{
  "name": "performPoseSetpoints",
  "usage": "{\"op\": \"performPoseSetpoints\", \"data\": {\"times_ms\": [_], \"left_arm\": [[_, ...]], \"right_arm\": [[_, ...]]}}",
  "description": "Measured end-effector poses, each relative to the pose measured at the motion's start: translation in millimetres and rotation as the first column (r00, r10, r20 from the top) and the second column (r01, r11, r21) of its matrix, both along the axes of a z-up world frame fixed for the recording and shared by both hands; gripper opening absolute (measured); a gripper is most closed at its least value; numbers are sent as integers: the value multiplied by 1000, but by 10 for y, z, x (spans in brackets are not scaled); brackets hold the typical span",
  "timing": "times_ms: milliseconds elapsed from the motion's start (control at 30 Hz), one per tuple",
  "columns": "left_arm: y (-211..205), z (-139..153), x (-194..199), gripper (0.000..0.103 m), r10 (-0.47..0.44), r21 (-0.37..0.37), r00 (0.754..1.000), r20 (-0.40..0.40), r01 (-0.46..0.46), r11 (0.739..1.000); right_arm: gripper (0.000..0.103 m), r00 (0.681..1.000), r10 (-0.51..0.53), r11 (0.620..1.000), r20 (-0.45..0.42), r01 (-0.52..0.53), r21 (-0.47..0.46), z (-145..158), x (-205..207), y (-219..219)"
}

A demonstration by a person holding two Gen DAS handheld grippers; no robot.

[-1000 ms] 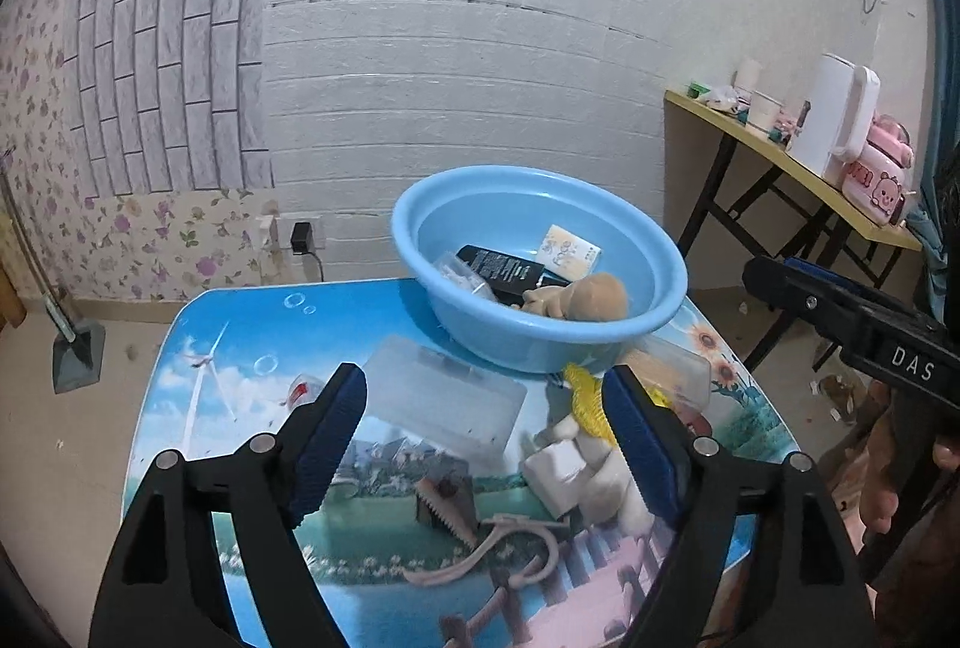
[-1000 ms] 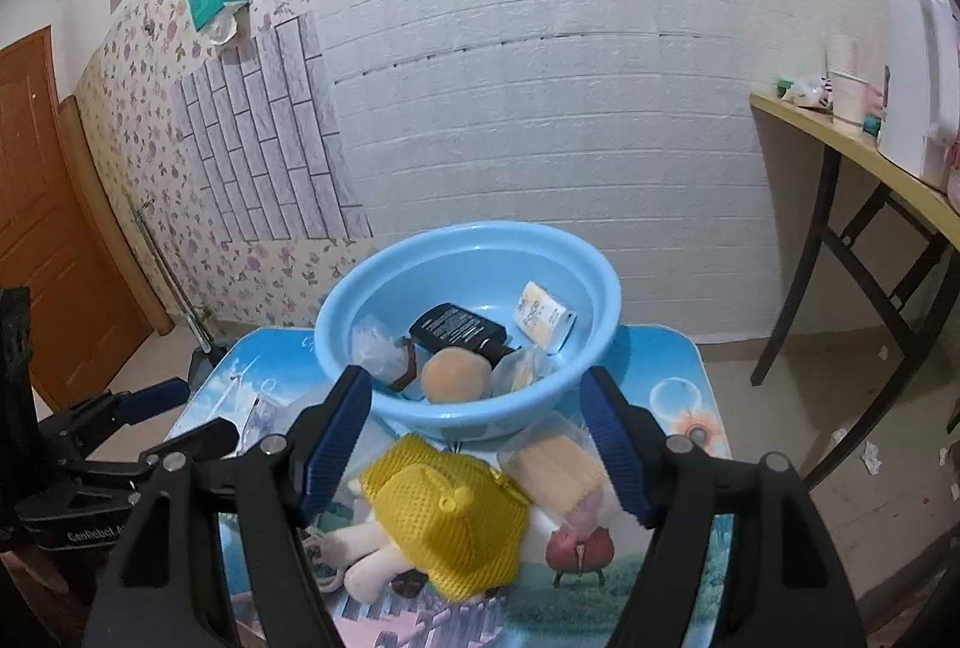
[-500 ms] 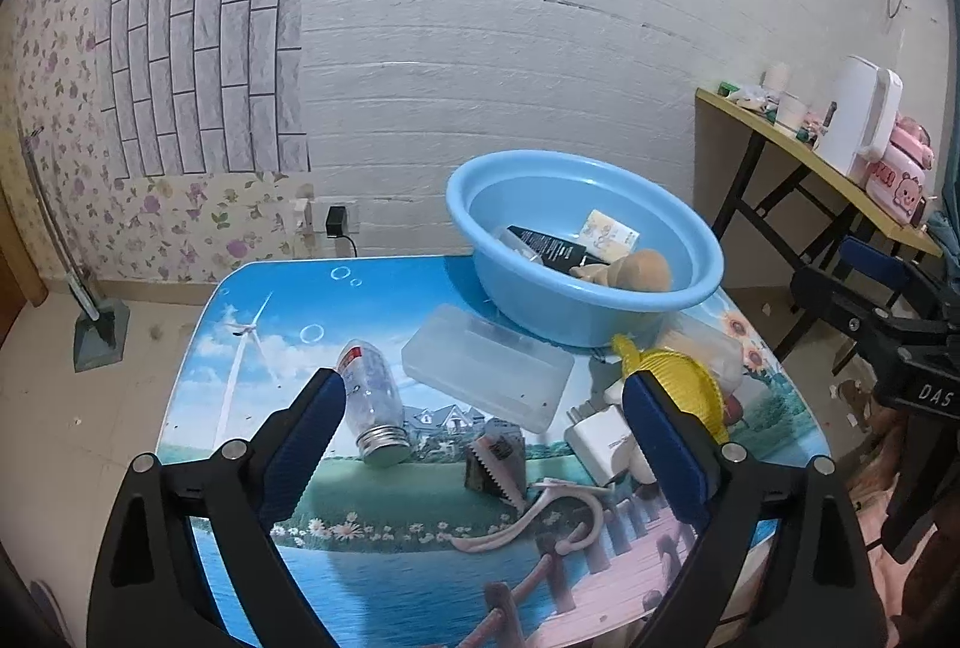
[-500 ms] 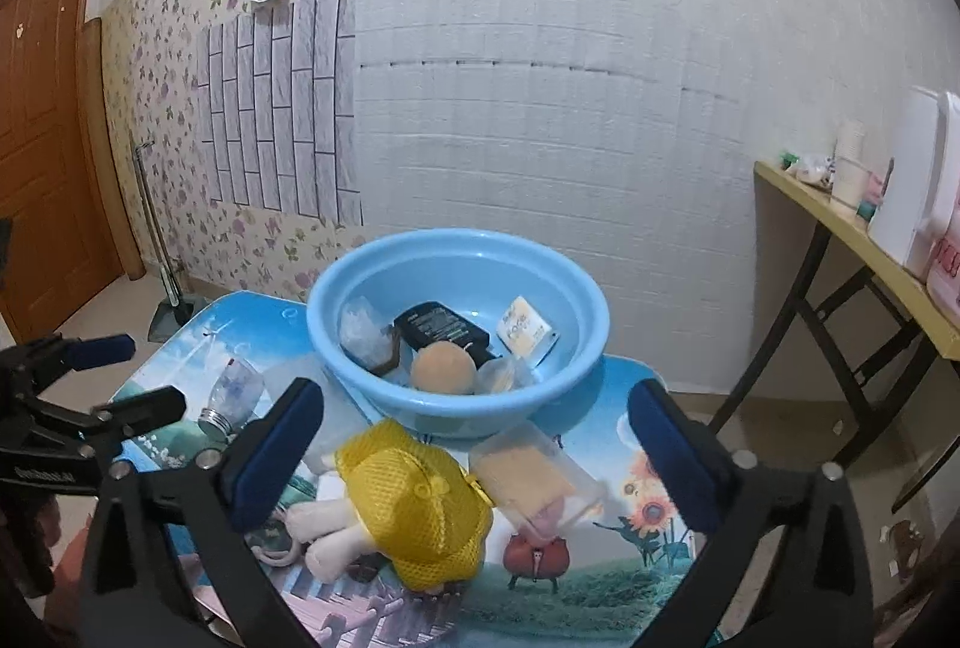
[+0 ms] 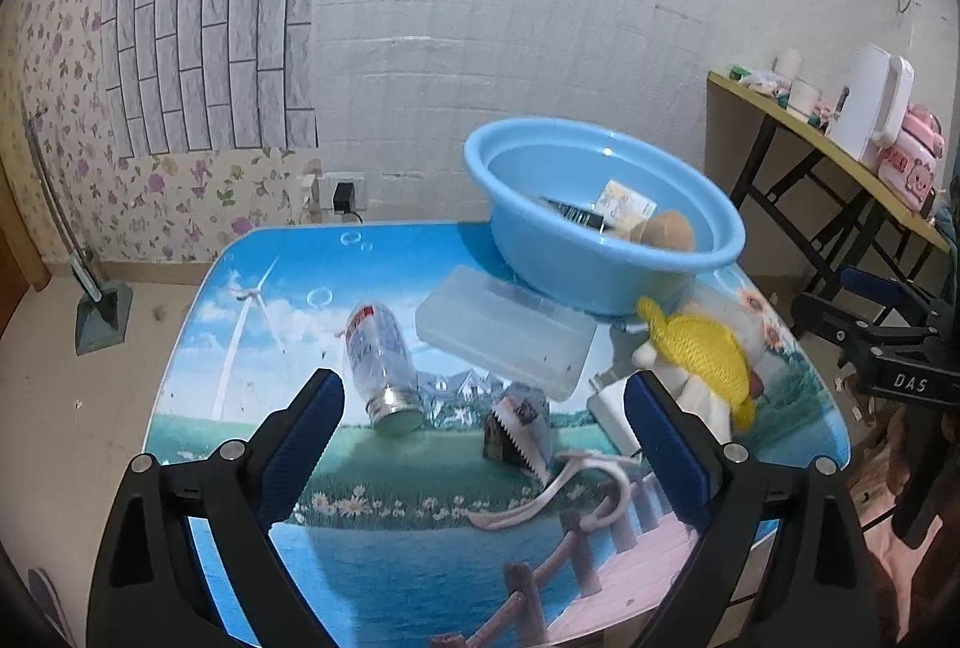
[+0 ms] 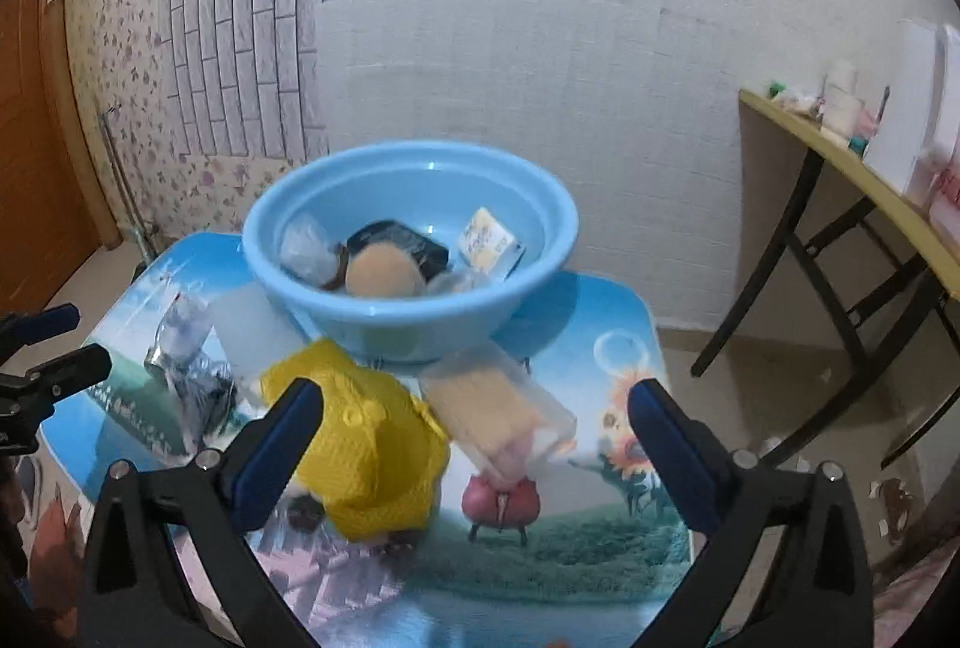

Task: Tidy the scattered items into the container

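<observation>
A white brick-textured wall (image 5: 510, 48) backs the room. Left of it hangs floral wallpaper (image 5: 54, 66) with a grey brick-pattern panel (image 5: 210, 48), and a brown wooden door (image 6: 30, 138) beyond. A wall socket (image 5: 345, 189) sits low on that wall. To its right stands a folding side table (image 5: 840, 168) on the beige floor (image 5: 78, 408).

You can read one marking only: white letters "DAS" on the black body of the right gripper (image 5: 864, 315). Print on the bottle (image 5: 384, 354) label is too small to read.
</observation>
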State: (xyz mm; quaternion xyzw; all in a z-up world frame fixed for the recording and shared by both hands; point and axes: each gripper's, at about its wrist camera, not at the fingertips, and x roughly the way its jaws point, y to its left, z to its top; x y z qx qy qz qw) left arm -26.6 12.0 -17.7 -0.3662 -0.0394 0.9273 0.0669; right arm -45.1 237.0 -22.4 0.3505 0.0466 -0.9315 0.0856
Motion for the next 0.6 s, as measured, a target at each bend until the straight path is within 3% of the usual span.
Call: {"op": "performPoseSetpoints", "data": {"times_ms": [200,400,500,600], "left_arm": [[-16,-178,30,95,-8,-25,999,37,9,1000],[-147,-250,48,95,38,-3,998,48,-38,999],[-295,-228,64,95,68,56,997,39,-70,996],[-398,-245,17,95,114,40,992,50,-116,992]], "right_arm": [[103,998,5,998,55,-1,-61,-170,37,132],[102,997,-10,988,81,22,-151,-223,45,297],[99,997,-40,991,69,49,-128,-209,41,366],[99,996,-65,991,58,71,-115,-198,31,464]]}}
